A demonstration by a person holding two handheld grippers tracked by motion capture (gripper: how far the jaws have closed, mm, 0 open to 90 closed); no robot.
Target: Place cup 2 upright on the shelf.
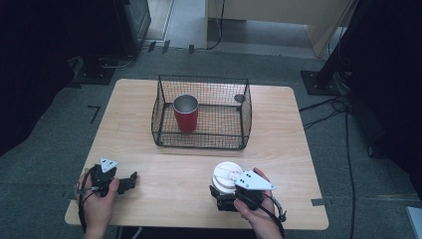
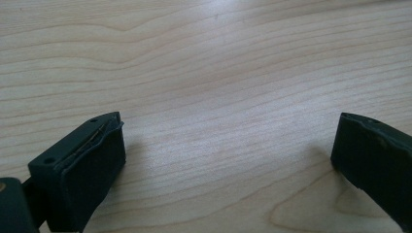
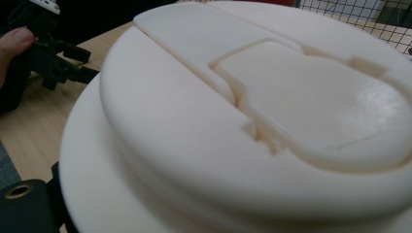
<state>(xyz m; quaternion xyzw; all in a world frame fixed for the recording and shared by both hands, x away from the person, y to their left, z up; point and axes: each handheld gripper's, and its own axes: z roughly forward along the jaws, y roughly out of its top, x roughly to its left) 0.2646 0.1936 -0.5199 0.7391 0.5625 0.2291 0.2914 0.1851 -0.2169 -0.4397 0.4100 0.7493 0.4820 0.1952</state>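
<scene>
A white plastic cup lid [image 1: 227, 174] lies at the table's near right, and its top fills the right gripper view [image 3: 243, 121]. My right gripper [image 1: 222, 196] has the lid's near rim in its jaws, which are hidden beneath it. My left gripper [image 1: 130, 180] rests at the near left with its jaws wide apart [image 2: 228, 126] over bare wood and nothing between them. A red cup [image 1: 186, 117] with a metal-coloured inside stands upright in the black wire basket [image 1: 199, 142] at the table's middle back.
The wooden table [image 1: 169, 199] has bare surface between the two grippers and in front of the basket. Dark floor, cables and stand bases surround the table. The left hand and its gripper [image 3: 48, 63] appear far off in the right gripper view.
</scene>
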